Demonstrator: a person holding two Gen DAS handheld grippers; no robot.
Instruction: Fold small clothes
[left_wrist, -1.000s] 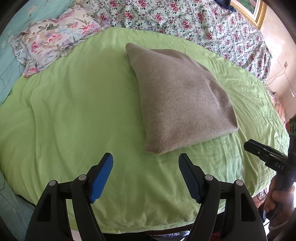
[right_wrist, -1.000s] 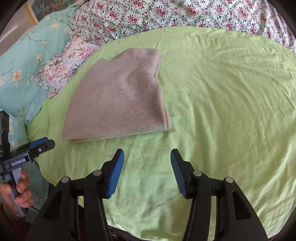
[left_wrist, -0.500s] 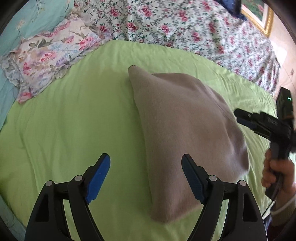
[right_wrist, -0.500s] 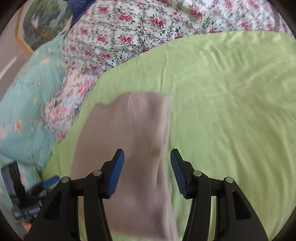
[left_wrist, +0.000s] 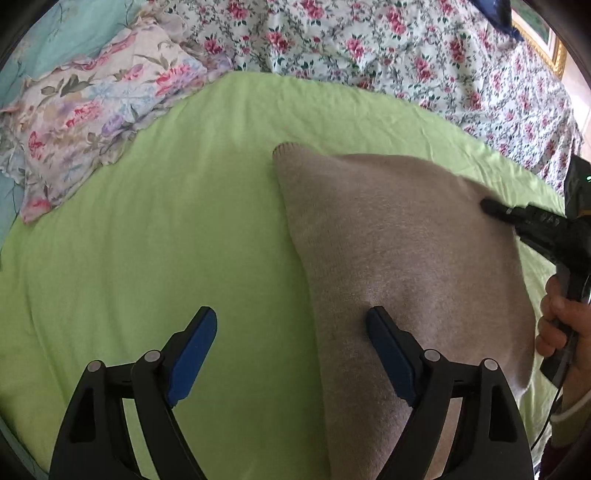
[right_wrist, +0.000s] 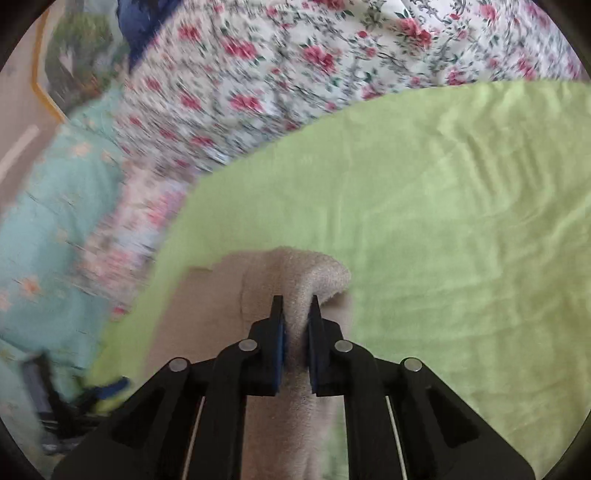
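Pinching beige garment edge in my right tongs; left tongs wide, empty; thin bite may slip when lifted.

Your garment lies on the sheet, right of its middle. The pillow sits behind it to the left, the quilt behind. Your left claw straddles its left edge; your right claw pinches its far right corner.

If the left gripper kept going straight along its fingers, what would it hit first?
Probably the beige garment: the open left gripper straddles its left edge, one finger already over the knit, the other over the green sheet. Height above the fabric is unclear, so contact could come almost at once.
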